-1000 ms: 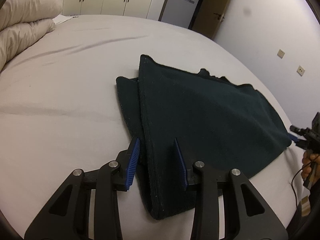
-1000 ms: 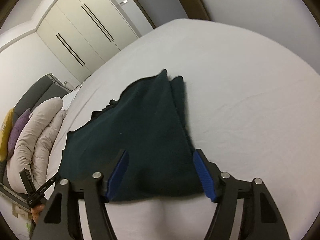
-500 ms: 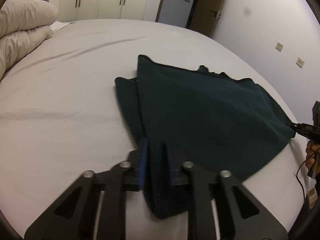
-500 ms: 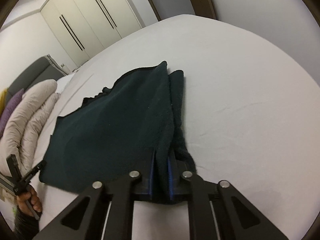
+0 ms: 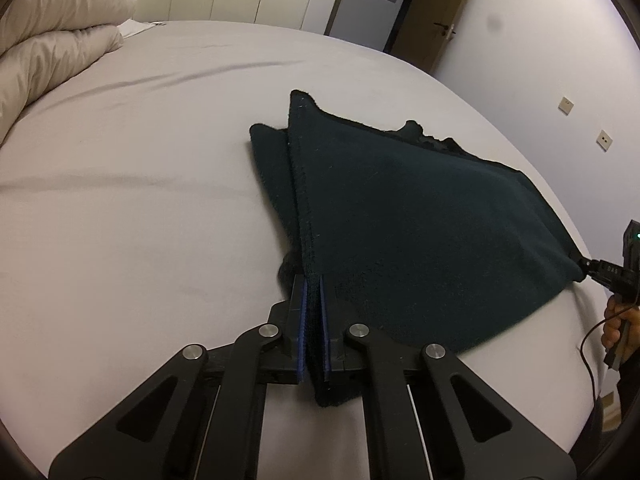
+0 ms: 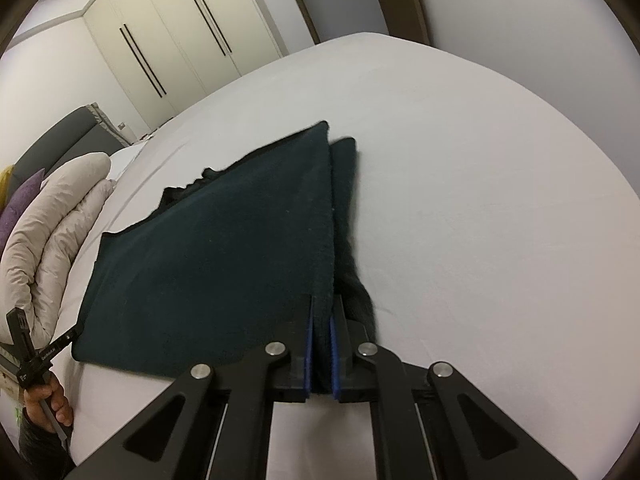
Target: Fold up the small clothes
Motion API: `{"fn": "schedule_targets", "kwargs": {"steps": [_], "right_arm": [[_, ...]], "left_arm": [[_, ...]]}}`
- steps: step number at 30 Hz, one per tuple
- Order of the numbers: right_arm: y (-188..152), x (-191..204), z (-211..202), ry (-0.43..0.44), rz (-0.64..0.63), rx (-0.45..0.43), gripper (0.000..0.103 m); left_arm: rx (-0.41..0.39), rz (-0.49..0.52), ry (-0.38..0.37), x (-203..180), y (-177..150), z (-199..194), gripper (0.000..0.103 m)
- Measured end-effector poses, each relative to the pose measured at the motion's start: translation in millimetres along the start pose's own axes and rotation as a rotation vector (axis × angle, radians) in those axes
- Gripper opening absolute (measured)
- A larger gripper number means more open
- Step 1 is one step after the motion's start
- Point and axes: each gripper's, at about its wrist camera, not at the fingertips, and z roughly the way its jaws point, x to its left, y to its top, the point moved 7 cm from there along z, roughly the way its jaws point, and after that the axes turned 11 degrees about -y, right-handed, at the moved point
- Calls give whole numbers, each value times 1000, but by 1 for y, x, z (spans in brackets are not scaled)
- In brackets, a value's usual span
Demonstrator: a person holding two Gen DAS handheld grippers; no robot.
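Dark-green cloth [image 5: 400, 216] on bed [image 5: 140, 200]

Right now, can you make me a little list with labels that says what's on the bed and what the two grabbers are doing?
surface: bed with a pale sheet
clothing: dark green cloth, partly folded, lying flat
left gripper: jaws shut on the cloth's near corner
right gripper: jaws closing on the cloth's other near corner, cloth pinched between the blue pads
beside the cloth: puffy beige duvet, apart from it
background: cream wardrobe, brown door
fold: far corners not yet met
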Motion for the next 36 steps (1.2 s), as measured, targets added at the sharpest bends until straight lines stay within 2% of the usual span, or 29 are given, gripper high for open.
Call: {"fn": "schedule_targets", "kwargs": {"steps": [5, 13, 17, 21, 23, 25, 27, 29, 31, 33, 35, 36], "right_arm": [[-18, -13, 9, 13, 52, 23, 5], [-21, -15, 12, 15, 71, 28, 4], [-20, -19, 13, 54, 107, 46, 5], [-23, -13, 9, 26, 75, 42, 6], [-24, -13, 8, 43, 92, 48, 15], [-23, -13, 5, 57, 121, 54, 18], [-22, -11, 0, 42, 116, 52, 21], [-20, -11, -8, 28, 121, 40, 29], [-16, -17, -19, -23, 148, 23, 40], [-9, -26, -34, -85, 183, -26, 41], [2, -22, -49, -67, 184, -80, 43], [7, -15, -53, -31, 178, -94, 43]], "left_arm": [[29, 8, 18, -1, -13, 3, 4], [46, 16, 32, 0, -16, 6, 5], [59, 25, 42, 1, -16, 8, 6], [58, 44, 55, -1, -16, 8, 6], [60, 33, 44, 0, -15, 7, 6], [56, 4, 22, 2, -14, 5, 7], [40, -37, -4, 5, -10, 1, 7], [20, -74, -20, 8, -6, -5, 8], [-5, -77, -3, 9, -1, -11, 8], [-47, -60, 52, 10, 7, -20, 8], [-97, -20, 98, 7, 16, -29, 8], [-121, -10, 85, 3, 21, -33, 8]]}}
